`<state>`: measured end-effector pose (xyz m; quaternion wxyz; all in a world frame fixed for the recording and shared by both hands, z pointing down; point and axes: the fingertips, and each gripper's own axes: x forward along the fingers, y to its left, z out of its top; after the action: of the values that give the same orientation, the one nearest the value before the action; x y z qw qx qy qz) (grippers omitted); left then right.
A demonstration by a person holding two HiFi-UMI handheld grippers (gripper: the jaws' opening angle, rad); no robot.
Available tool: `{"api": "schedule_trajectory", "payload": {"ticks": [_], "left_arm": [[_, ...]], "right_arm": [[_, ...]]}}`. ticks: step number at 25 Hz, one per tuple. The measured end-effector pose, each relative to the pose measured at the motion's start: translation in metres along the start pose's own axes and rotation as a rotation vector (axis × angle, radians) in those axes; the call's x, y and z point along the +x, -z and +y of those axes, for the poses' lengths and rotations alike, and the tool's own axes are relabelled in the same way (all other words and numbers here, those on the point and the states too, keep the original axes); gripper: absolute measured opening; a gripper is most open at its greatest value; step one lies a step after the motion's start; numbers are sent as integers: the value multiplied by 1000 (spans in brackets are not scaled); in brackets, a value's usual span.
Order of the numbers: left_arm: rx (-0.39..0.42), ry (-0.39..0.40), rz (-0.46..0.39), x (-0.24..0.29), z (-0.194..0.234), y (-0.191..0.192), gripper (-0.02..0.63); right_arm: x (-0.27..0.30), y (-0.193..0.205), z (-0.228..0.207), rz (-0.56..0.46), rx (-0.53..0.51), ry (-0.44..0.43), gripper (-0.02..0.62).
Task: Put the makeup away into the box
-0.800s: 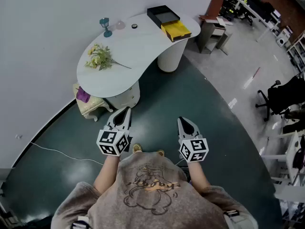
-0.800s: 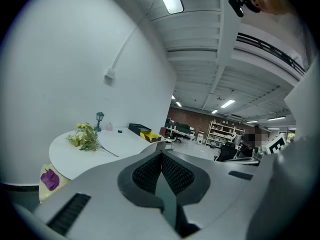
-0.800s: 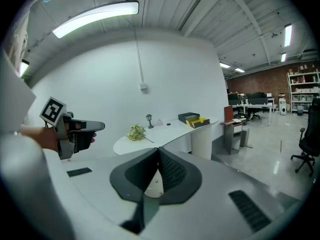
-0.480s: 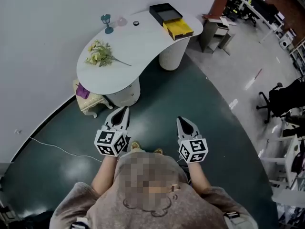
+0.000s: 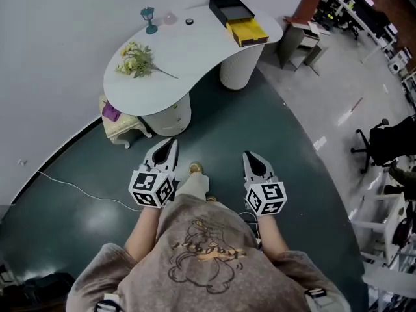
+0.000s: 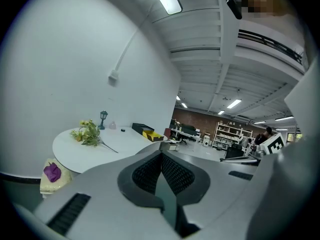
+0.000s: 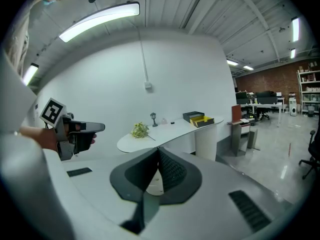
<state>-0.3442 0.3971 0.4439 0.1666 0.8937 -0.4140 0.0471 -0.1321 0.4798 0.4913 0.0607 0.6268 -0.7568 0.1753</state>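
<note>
A black box (image 5: 231, 8) with a yellow tray (image 5: 247, 31) beside it stands at the far right end of the white curved table (image 5: 188, 60). A small dark round item (image 5: 189, 22) and a pale pink one (image 5: 170, 18) lie near the table's back edge; they are too small to tell more. My left gripper (image 5: 168, 147) and right gripper (image 5: 250, 156) are held side by side over the dark floor, well short of the table. Both are shut with nothing in them. The left gripper (image 6: 161, 156) faces the table, and so does the right gripper (image 7: 157, 151).
A bunch of flowers (image 5: 136, 58) and a small teal lamp (image 5: 149, 19) are on the table. A cream stool with a purple thing (image 5: 110, 112) sits under its left end. A white cable (image 5: 78, 203) crosses the floor. Desks (image 5: 302, 34) and office chairs (image 5: 383, 135) stand at the right.
A foot has come forward between the grippers, and the table now sits a little higher in the head view. Both grippers stay shut, side by side.
</note>
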Motion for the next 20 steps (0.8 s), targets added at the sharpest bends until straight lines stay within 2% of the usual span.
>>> {"api": "schedule_trajectory", "payload": {"ticks": [5, 11, 20], "left_arm": [[-27, -1, -8, 13, 0, 1, 21], [-8, 16, -20, 52, -3, -11, 21], [-27, 7, -31, 130, 19, -26, 21]], "right_arm": [[13, -1, -6, -11, 10, -11, 2], [29, -9, -32, -19, 25, 6, 2], [97, -37, -76, -6, 9, -5, 2]]}}
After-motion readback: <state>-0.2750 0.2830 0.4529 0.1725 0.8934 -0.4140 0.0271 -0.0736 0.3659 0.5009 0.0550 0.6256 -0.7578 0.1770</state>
